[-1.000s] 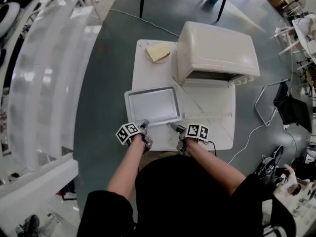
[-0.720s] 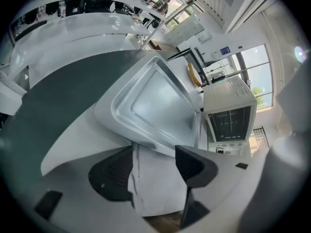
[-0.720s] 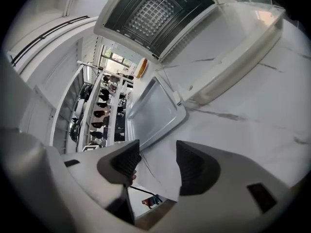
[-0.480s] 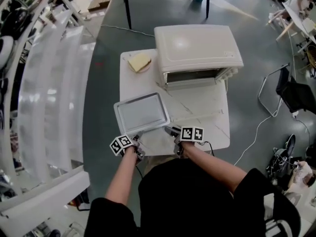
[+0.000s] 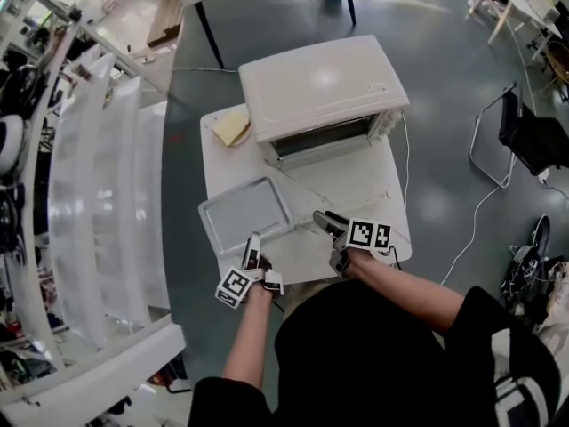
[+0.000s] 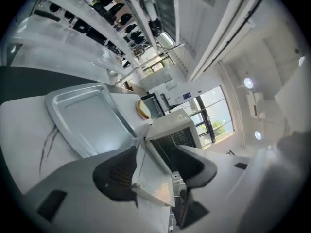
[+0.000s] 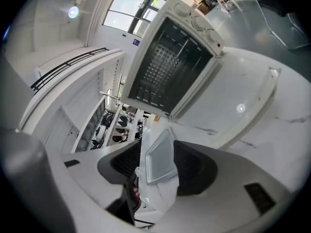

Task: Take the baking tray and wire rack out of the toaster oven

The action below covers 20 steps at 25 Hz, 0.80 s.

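Note:
The empty metal baking tray (image 5: 246, 213) lies flat on the white table (image 5: 218, 163), left of the cream toaster oven (image 5: 320, 92). The oven's door (image 5: 347, 178) hangs open toward me. In the right gripper view the wire rack (image 7: 163, 64) sits inside the oven cavity. My left gripper (image 5: 252, 241) hovers just off the tray's near edge, jaws open, nothing between them. My right gripper (image 5: 322, 221) is raised to the right of the tray, in front of the door, also open and empty. The left gripper view shows the tray (image 6: 90, 118) and the oven (image 6: 172, 130) ahead.
A slice of bread on a plate (image 5: 230, 128) rests at the table's far left corner beside the oven. A black chair (image 5: 524, 136) and a cable (image 5: 471, 229) are on the floor to the right. White shelving (image 5: 98, 194) runs along the left.
Both grippers have come off the tray's near edge and risen. The tray stays flat on the table. The right gripper has moved toward the oven door.

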Available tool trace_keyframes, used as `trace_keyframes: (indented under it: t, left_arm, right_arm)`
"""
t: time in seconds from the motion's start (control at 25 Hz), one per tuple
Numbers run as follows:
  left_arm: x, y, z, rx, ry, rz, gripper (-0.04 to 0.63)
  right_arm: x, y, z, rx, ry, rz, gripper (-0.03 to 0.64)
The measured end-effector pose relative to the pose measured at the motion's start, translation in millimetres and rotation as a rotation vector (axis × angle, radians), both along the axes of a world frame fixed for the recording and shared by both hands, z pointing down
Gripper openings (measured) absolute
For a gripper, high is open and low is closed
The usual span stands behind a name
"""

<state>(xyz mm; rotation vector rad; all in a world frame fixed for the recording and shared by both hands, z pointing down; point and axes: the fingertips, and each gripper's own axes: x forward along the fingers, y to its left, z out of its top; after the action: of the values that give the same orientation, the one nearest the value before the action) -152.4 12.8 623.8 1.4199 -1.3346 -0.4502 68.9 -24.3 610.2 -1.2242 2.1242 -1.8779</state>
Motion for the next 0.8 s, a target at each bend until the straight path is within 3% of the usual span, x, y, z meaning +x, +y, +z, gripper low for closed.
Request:
trace_keyframes:
  t: [0.04,0.12,0.24,0.4,0.56,0.8]
  left_arm:
    - [16,-3,-13,0.039,-0.001,0.012,0.257]
    - [52,-12,-39,0.131,0.076,0.018,0.216]
    - [89,-18,-61,0.221,0.152,-0.039,0.099]
    - [120,-24,-72,0.276,0.126,-0.070,0.035]
    - [156,-34,-79,0.313,0.120,-0.042,0.032]
    - [193,-68,-84,0.338,0.176,-0.008,0.021]
  right_arm:
    - [11,-4,-8,0.042,0.014,-0.001,0.230]
    - [34,-12,-23,0.124,0.045,-0.002,0.202]
    - [70,-20,-37,0.182,0.038,0.038,0.131]
    - [111,-29,-44,0.191,-0.040,0.126,0.041]
    - [137,-33,-46,0.207,-0.034,0.107,0.023]
    - [164,-53,-60,0.278,-0.013,0.121,0.023]
